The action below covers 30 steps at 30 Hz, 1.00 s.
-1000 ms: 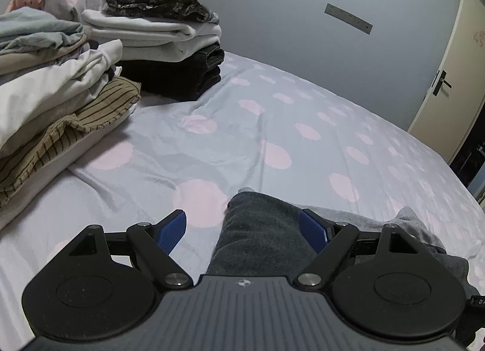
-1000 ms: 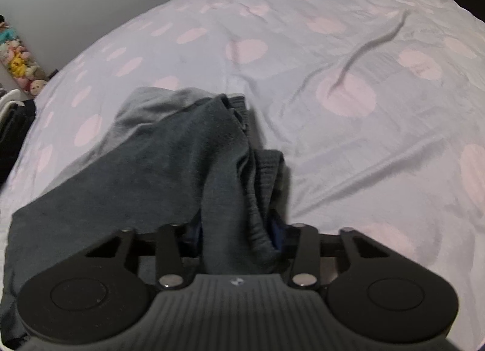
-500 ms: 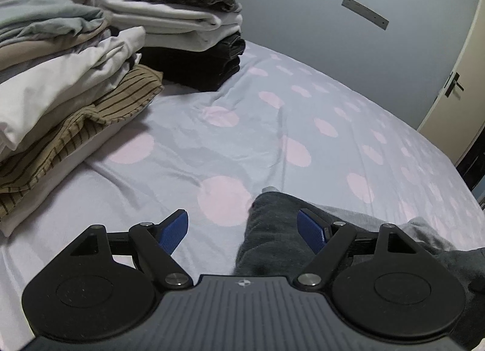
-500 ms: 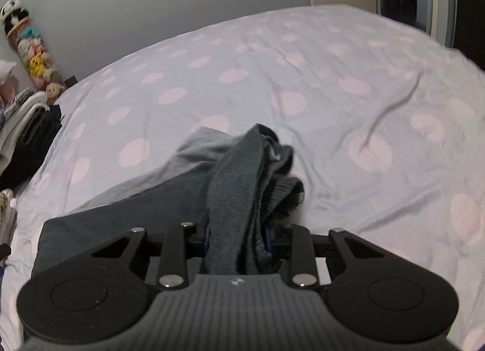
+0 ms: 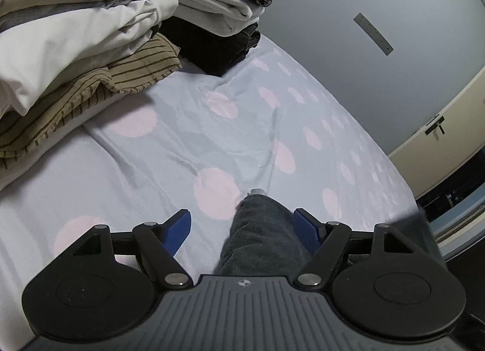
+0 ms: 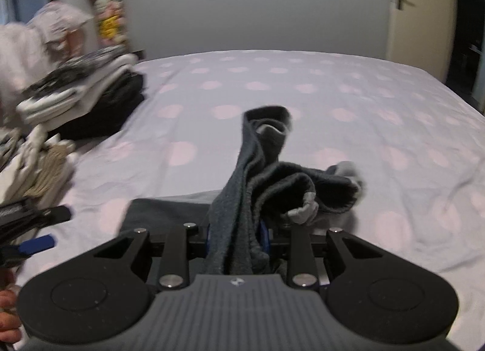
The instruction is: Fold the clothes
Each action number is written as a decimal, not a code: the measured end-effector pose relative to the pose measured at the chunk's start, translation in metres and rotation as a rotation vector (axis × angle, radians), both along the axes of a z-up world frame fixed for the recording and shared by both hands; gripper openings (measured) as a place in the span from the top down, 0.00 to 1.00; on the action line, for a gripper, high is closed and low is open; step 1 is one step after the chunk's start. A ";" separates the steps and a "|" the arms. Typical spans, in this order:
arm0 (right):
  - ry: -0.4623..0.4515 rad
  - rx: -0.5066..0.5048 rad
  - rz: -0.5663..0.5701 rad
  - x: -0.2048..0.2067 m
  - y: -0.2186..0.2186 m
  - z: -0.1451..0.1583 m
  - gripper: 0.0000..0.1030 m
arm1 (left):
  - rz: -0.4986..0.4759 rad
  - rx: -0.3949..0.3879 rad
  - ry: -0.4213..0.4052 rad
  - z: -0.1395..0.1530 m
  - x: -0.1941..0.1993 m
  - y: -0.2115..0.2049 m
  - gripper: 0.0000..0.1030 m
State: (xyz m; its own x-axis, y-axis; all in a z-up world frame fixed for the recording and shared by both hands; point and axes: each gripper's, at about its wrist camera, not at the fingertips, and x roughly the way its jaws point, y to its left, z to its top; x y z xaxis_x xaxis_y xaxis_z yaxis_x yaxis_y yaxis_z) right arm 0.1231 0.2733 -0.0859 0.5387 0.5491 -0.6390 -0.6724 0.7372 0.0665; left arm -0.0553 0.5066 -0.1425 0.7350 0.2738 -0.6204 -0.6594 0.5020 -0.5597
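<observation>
A dark grey garment [image 6: 263, 175] with a lighter grey inside lies partly on the dotted bed sheet [image 6: 363, 108]. My right gripper [image 6: 236, 229] is shut on a bunched fold of it, and the loose end hangs forward above the bed. In the left wrist view one corner of the garment [image 5: 263, 239] lies between the blue pads of my left gripper [image 5: 242, 217]. Those jaws are closing, but the pads stand clear of the cloth. The left gripper's blue fingertip [image 6: 36, 242] shows at the lower left of the right wrist view.
Stacks of folded clothes sit at the left of the bed: a striped tan and white pile [image 5: 75, 48] and a black and white pile [image 5: 218, 2], blurred in the other view [image 6: 91, 90]. A door [image 6: 418, 17] is at the far right. A hand [image 6: 7, 320] shows bottom left.
My right gripper rose and rolled, lifting the bunched grey cloth off the sheet. My left gripper slid along the bed and rolled, and its jaws narrowed slightly around the garment corner.
</observation>
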 end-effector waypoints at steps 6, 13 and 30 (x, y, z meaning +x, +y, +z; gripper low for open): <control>-0.015 -0.052 0.153 -0.045 0.050 -0.021 0.71 | -0.021 -0.017 -0.008 -0.001 -0.002 0.002 0.16; -0.050 -0.255 0.311 -0.078 0.086 -0.078 0.56 | -0.045 -0.041 -0.023 -0.004 -0.004 0.005 0.17; -0.128 -0.161 0.343 -0.085 -0.024 -0.043 0.40 | -0.363 0.103 -0.011 0.009 0.031 -0.045 0.16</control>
